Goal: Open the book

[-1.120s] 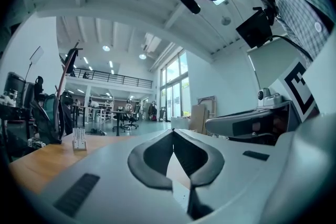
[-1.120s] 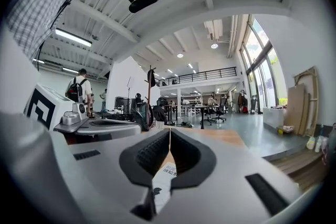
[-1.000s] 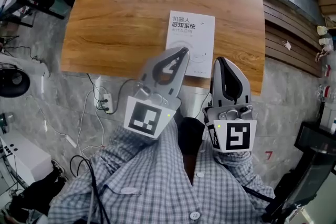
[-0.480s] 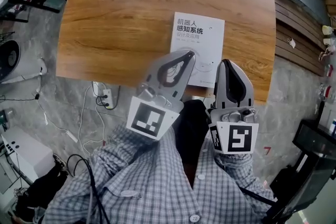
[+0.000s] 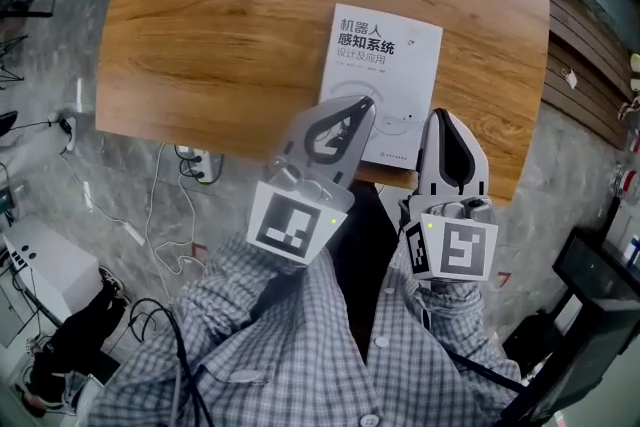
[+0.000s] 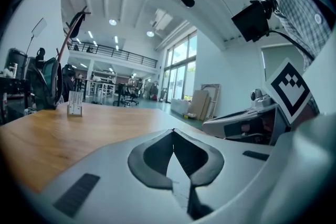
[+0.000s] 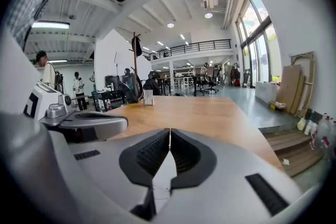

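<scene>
A closed white book [image 5: 388, 75] with dark print on its cover lies flat near the front edge of the wooden table [image 5: 220, 25]. In the head view my left gripper [image 5: 363, 102] is shut and empty, its tip over the book's near left part. My right gripper [image 5: 443, 115] is also shut and empty, its tip at the book's near right corner. Whether either one touches the book I cannot tell. In the left gripper view the jaws [image 6: 173, 131] meet over the tabletop [image 6: 58, 128]. The right gripper view shows its jaws [image 7: 169, 131] closed too; the book is hidden behind them.
A small white stand [image 7: 148, 97] sits at the table's far end, seen also in the left gripper view as a small stand [image 6: 75, 108]. A power strip with cables [image 5: 196, 161] lies on the floor below the table's front edge. Wooden slats [image 5: 575, 65] lie to the right.
Both grippers have sunk toward the table and now reach the book's near edge. The head view has shifted, so the book sits further right. The jaws stayed shut.
</scene>
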The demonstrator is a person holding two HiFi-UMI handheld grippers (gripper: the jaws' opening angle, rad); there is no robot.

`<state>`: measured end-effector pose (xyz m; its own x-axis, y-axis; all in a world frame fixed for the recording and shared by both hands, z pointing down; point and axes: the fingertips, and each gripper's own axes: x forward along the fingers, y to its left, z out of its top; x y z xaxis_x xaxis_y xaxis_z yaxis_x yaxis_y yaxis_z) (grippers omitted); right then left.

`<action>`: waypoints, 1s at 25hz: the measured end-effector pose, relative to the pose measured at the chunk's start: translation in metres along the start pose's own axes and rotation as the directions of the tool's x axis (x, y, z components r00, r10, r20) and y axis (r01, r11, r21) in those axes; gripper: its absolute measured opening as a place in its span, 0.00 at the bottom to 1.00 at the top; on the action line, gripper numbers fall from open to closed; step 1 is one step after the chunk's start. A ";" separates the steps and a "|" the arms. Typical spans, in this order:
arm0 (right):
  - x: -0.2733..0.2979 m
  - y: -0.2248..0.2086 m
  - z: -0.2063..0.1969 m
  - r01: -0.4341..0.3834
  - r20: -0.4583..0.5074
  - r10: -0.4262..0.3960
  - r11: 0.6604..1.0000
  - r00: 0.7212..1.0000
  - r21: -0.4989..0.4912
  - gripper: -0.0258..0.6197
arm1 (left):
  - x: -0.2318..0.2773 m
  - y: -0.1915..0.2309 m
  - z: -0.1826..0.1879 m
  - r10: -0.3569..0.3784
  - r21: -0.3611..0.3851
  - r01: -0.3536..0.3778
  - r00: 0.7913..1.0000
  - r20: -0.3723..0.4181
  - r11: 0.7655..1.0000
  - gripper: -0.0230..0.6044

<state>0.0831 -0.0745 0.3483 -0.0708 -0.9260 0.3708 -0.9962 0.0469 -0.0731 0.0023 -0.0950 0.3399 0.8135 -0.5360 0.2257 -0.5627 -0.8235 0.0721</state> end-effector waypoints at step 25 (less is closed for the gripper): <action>0.042 -0.032 -0.128 -0.115 -0.417 0.167 0.982 0.893 0.147 0.21 | 0.045 -0.007 -0.093 0.016 -0.027 -0.021 0.980 -0.199 0.999 0.05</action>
<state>0.1060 -0.0666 0.4848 -0.2510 -0.6629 0.7054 -0.9631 0.0980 -0.2506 0.0296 -0.0962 0.4405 0.7591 -0.5010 0.4157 -0.5836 -0.8066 0.0934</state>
